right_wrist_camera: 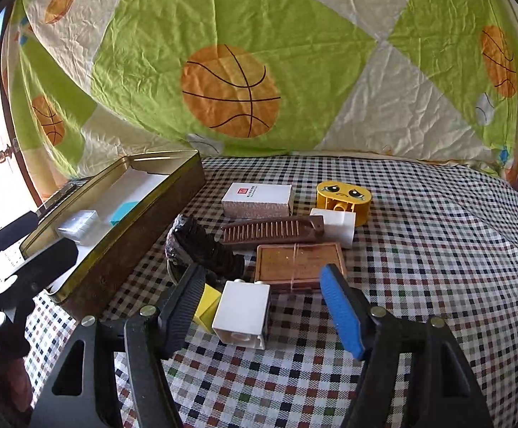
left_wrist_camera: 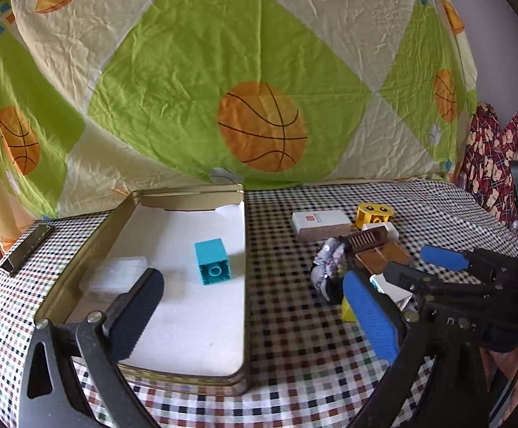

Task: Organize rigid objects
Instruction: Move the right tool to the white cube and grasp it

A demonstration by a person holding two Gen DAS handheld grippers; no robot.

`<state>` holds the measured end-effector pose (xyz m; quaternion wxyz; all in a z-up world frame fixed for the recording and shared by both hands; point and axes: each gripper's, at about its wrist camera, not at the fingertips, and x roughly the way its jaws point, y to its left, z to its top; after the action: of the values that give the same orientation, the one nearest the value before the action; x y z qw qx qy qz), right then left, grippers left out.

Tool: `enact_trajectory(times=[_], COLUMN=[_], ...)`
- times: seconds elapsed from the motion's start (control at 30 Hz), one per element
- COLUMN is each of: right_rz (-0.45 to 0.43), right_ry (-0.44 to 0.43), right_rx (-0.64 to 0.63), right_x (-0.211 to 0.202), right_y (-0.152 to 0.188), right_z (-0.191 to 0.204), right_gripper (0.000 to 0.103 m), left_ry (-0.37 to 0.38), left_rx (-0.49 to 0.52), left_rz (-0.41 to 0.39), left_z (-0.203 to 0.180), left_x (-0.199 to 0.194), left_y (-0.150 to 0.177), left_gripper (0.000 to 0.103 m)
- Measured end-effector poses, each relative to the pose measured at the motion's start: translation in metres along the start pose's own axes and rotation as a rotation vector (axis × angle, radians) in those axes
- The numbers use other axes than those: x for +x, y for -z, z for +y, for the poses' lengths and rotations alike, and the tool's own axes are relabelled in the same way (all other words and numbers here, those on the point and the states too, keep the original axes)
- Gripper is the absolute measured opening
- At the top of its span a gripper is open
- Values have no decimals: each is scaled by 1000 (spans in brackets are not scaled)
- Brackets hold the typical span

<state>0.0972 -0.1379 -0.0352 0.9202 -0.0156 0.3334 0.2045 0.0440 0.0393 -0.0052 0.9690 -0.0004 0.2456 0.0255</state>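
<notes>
While its 2 fingers stand wide apart with nothing between them, the right tool [right_wrist_camera: 262, 306] hangs just above a white plastic building block [right_wrist_camera: 243, 315] lying on the checked bench cloth [right_wrist_camera: 419, 249]. A yellow block [right_wrist_camera: 207, 306] touches that white block on its left. Behind them lie a brown wooden tile [right_wrist_camera: 300, 262], a brown comb [right_wrist_camera: 273, 230], a dark scrunchie [right_wrist_camera: 202, 246], a white card box [right_wrist_camera: 257, 199] and a yellow crying-face block [right_wrist_camera: 344, 196]. The left tool [left_wrist_camera: 255, 315], also spread wide and empty, hovers over the open gold tin [left_wrist_camera: 246, 249], where a turquoise block [left_wrist_camera: 212, 262] and a clear plastic case [left_wrist_camera: 116, 276] rest on white lining
</notes>
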Motion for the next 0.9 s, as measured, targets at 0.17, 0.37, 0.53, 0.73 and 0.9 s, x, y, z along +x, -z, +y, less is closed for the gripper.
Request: enact_trajectory(times=[0.17, 0.37, 0.53, 0.73, 0.9], right_rz=[60, 111, 118, 118, 144], right_ry=[-45, -53, -62, -82, -87], right_rx=[-32, -18, -25, -47, 0], right_x=[8, 15, 13, 11, 15], right_y=[1, 5, 7, 8, 7], right_z=[6, 2, -1, 3, -5], right_gripper=[61, 50, 49, 47, 36], left_ry=[-21, -31, -23, -22, -18], left_rx=[-6, -8, 23, 45, 36], left_rz=[15, 11, 12, 15, 20], left_z=[-5, -4, -11, -17, -17], left_x=[8, 8, 8, 8, 9], left_y=[6, 7, 7, 7, 6], left_gripper=[102, 102, 102, 102, 102])
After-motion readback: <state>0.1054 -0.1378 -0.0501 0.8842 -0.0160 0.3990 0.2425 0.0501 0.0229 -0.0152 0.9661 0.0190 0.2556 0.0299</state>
